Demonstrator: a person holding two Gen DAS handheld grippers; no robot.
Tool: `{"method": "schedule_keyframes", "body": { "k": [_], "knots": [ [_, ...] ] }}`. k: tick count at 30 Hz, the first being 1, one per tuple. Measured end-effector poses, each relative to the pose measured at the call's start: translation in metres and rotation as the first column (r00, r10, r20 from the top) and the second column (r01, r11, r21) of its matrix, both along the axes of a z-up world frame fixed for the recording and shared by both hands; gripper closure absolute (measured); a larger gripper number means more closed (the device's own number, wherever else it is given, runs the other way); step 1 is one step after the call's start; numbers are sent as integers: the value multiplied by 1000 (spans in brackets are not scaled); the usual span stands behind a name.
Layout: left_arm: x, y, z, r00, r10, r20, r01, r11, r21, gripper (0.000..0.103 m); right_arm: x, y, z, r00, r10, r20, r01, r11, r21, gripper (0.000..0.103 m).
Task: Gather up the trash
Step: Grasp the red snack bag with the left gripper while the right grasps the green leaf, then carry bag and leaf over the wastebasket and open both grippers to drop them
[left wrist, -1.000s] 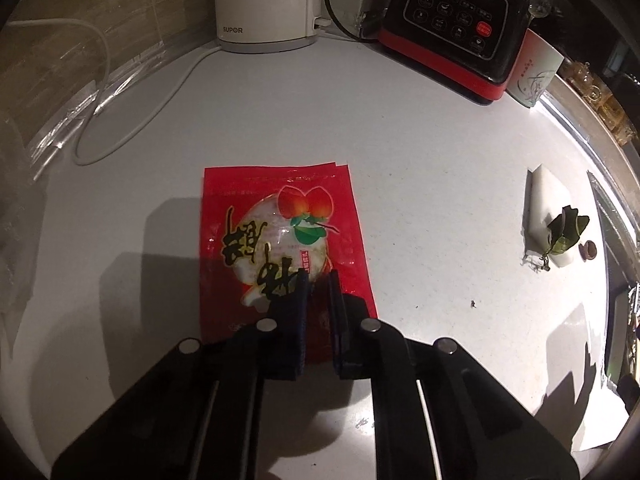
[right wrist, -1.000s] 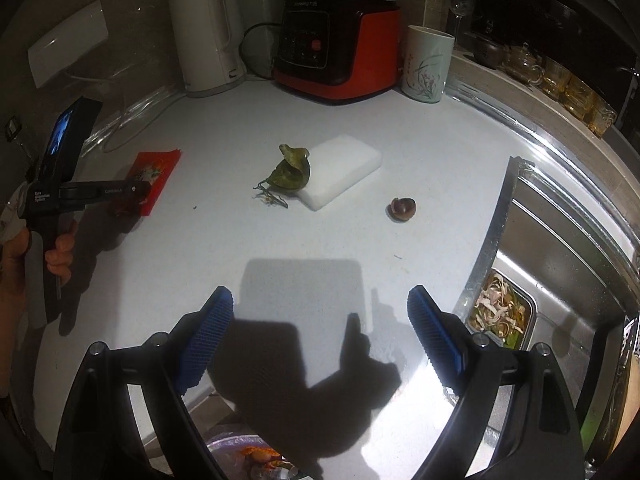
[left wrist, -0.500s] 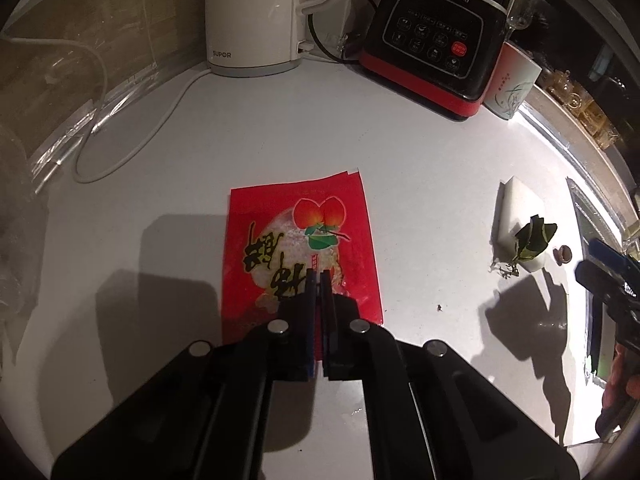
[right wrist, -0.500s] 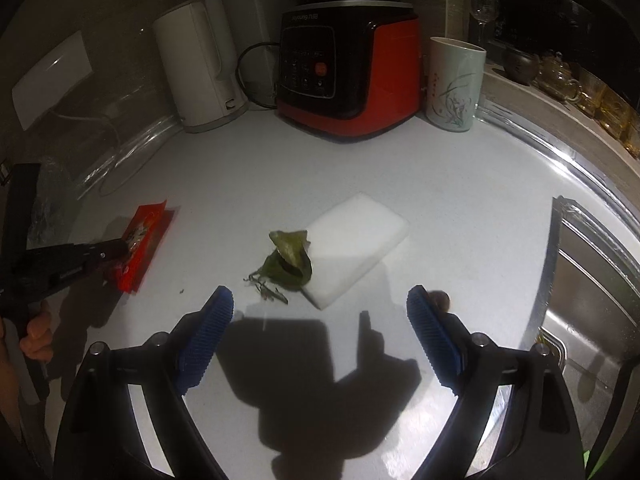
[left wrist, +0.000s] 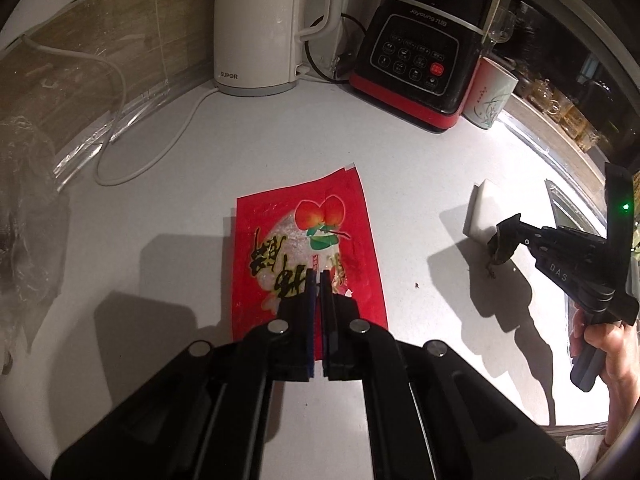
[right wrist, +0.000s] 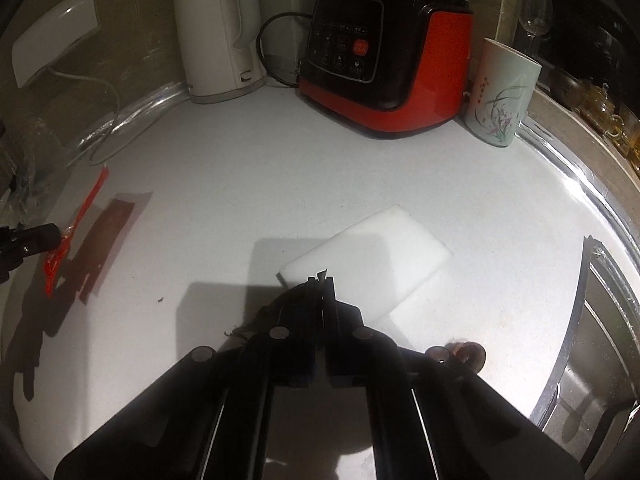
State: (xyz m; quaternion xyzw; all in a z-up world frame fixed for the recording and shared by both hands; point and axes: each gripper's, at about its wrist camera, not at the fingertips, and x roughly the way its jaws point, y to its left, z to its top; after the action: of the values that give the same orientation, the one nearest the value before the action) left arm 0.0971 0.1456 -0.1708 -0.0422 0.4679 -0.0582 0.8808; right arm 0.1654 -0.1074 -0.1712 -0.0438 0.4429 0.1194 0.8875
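**Two grippers, two pieces of trash on a kitchen counter**

Two pieces of litter were being lifted at once from a pale counter. At far left, a crumpled clear plastic bag sat against the wall, beside a white kettle. The left gripper was clenched on the near edge of a red snack wrapper; the right wrist view showed the wrapper hanging clear of the counter, its shadow beneath it. The wrapper appeared thin, light and floppy, likely slick, so a pinch well in from the edge would seem safer than one at the very rim.

Further right, behind a black-and-red appliance and a painted cup, the right gripper had just closed on a small folded leaf at the near corner of a white sponge. A tip of the leaf showed between the pads, which pressed on it. The leaf looked soft, weightless and easily torn; its stringy stem trailed on the counter. Taking it by the thick folded body seemed the better hold.

A small brown scrap lay uncollected just right of the gripper, near the steel sink.
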Motion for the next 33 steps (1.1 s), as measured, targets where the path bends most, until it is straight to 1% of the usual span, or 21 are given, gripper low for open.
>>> {"method": "schedule_keyframes", "body": {
  "k": [4,7,10,13,16,20,25,29,33],
  "knots": [
    [-15,-6,8,999,-41,18,41,999,-8,101,-29,-8,17,1000,-21,23,20,999,40,100],
    [-30,-16,14,996,-83,33,84,996,-21,101,-67,-14,30,999,-35,39,33,998,55,100],
    [-48,-31,20,991,-127,39,128,991,-33,101,-110,-19,38,998,-45,47,43,998,50,100],
    [-69,-51,25,984,-172,45,173,984,-32,101,-157,-25,40,998,-54,44,52,998,43,100],
    [-93,-70,29,978,-202,49,203,979,-32,101,-201,-34,32,998,-62,10,62,997,49,100],
    [-130,-94,32,974,-221,56,223,974,-34,101,-257,-42,9,998,-45,-46,47,998,39,100],
    [-178,-126,31,969,-244,44,245,969,-24,101,-315,-51,-33,991,-23,-133,29,999,37,100],
    [-217,-148,26,966,-259,23,260,966,-13,101,-344,-53,-78,977,-13,-214,26,998,55,100],
    [-250,-160,17,966,-257,-5,257,966,-12,101,-359,-48,-124,959,5,-284,11,998,57,100]
  ]
}}
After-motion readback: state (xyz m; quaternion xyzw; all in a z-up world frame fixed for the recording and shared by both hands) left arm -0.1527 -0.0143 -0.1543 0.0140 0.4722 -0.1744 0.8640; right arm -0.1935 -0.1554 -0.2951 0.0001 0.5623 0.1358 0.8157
